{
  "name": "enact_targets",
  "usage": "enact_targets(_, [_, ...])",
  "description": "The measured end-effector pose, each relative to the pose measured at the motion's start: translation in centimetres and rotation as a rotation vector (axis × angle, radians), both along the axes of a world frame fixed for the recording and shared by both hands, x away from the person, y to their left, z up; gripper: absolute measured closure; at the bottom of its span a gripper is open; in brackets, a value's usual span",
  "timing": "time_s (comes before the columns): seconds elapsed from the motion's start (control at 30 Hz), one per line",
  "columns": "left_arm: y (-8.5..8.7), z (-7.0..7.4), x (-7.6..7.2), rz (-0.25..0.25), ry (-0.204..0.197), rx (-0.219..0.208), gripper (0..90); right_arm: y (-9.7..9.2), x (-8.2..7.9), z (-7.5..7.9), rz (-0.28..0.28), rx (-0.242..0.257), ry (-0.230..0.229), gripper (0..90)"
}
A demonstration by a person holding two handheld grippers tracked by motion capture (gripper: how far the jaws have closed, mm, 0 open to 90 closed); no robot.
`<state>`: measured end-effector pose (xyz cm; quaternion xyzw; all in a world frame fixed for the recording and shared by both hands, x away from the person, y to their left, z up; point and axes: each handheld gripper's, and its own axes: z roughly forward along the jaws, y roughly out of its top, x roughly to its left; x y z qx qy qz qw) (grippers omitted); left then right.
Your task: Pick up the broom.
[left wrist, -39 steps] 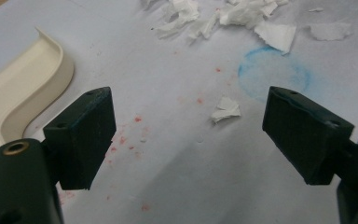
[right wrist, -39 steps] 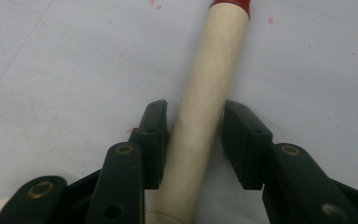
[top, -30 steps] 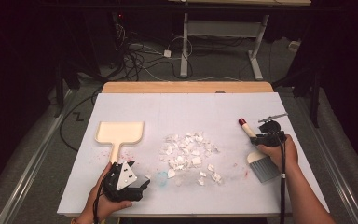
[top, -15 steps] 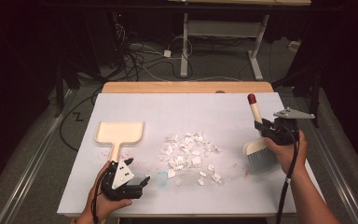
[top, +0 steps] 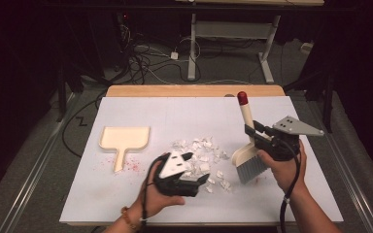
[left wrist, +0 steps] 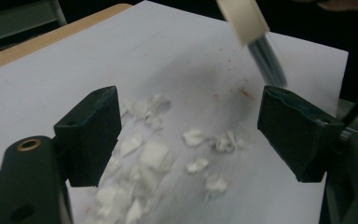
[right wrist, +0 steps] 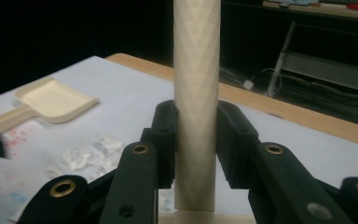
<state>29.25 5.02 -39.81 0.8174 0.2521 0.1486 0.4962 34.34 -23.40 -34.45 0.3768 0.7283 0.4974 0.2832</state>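
I hold the brush (top: 249, 145) in the right gripper (top: 258, 141), with the fingers (right wrist: 164, 140) clamped on either side of its handle. The handle stands nearly upright, red tip at the top, tilted slightly to the far left; the grey bristles hang just above the bench (top: 291, 194), or touch it, I cannot tell which. The scraps (top: 201, 155) lie directly left of the bristles, so I judge that the coming stroke runs leftward across the bench.

The left gripper (top: 196, 177) hovers at the near edge of the scraps, fingers (left wrist: 91, 133) spread wide and holding nothing. In the left gripper view the scraps sit between and beyond the open fingers, with the bristles farther off to the right.

The dustpan (top: 124, 142) lies flat at the left, well apart from the scraps, pan toward the far side and handle pointing near. The left gripper is the nearer one to it.

The scraps are small, white, torn or crumpled pieces in a loose pile, with a few strays toward the near right. Faint red specks mark the bench beside the dustpan handle.
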Motion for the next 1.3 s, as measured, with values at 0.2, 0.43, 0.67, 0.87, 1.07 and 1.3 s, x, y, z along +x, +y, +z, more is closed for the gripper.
enact_targets(0.2, [-4.3,-0.4,1.1,-0.013,0.038,-0.045,26.3,3.3,-1.8,-1.0,0.062,-0.011,-0.021,71.3])
enact_targets(0.43, [-4.5,-1.7,1.5,-0.044,0.078,-0.106,43.5,5.0,-3.1,-1.5,0.108,-0.032,-0.042,71.3])
enact_targets(0.67, [-3.9,-2.3,1.7,-0.051,0.073,-0.113,59.9,5.7,-4.3,-1.7,0.137,-0.017,-0.062,70.7])
enact_targets(0.87, [-2.1,-1.4,1.6,-0.109,0.048,-0.069,64.2,5.3,-5.1,-1.0,0.215,-0.012,-0.063,70.0])
enact_targets(1.07, [-1.2,-0.3,1.4,-0.178,0.039,0.002,64.4,3.4,-5.7,0.4,0.372,-0.059,-0.093,55.7])
enact_targets(1.3, [-0.6,0.7,1.3,-0.297,0.03,0.089,64.5,0.9,-5.0,0.1,0.567,-0.182,-0.006,52.2])
